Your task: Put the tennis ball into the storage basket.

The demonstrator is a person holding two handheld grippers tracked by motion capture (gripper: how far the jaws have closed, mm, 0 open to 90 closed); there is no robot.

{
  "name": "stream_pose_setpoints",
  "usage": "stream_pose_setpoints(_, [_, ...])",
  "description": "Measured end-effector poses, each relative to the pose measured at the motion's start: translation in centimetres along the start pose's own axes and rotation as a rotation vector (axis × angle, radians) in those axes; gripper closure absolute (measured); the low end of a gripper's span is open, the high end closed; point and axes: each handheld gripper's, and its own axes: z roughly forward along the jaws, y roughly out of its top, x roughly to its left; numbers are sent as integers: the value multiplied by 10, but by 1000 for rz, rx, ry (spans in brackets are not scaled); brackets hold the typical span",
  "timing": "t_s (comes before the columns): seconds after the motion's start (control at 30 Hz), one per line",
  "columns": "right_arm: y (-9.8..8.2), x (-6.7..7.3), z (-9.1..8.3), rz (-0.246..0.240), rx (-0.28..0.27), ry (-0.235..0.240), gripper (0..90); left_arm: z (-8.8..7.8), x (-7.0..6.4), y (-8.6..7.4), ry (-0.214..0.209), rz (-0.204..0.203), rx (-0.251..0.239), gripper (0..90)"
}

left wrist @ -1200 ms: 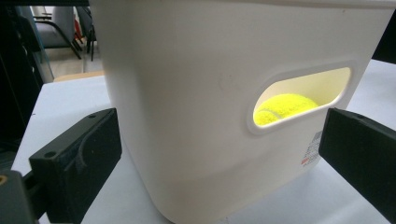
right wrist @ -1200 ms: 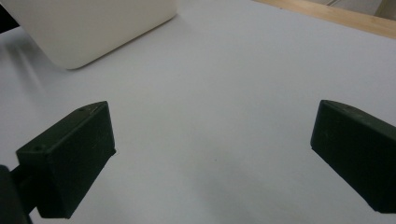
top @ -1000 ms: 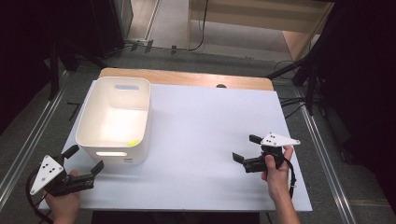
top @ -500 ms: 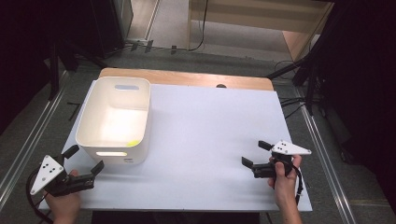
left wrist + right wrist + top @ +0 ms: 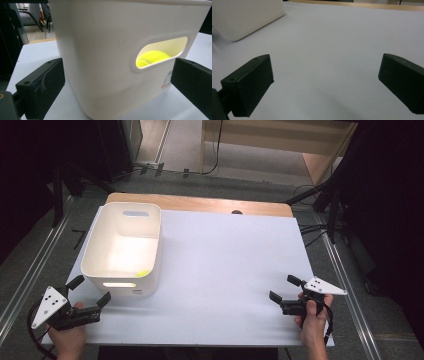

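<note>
The right gripper [image 5: 283,289] has drawn back across the white tabletop [image 5: 225,255] toward the person's edge and the near right corner, moving farther from the white bin [image 5: 122,245]. The hand [image 5: 314,320] holding it has slid back with it, and less of the forearm now reaches over the tabletop.

The bin [image 5: 122,251] looks like smooth cream plastic with a soft sheen, thin enough to glow where light falls inside. The ball [image 5: 153,58] seen through its handle slot is fuzzy yellow felt. The bench [image 5: 230,270] has a matt white, smooth top, with a strip of bare wood [image 5: 200,203] at its far edge. Both grippers' jaws are matt black plastic.
</note>
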Motion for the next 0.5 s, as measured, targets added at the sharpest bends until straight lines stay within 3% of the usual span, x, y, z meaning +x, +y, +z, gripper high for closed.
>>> stream_pose_setpoints(0.27, [-9,-8,-19,21,-57,-38,0,-1,1,0,2,-11,-4,0])
stream_pose_setpoints(0.5, [-11,-8,-20,22,-54,-41,0,-1,1,0,-2,-16,-8,0])
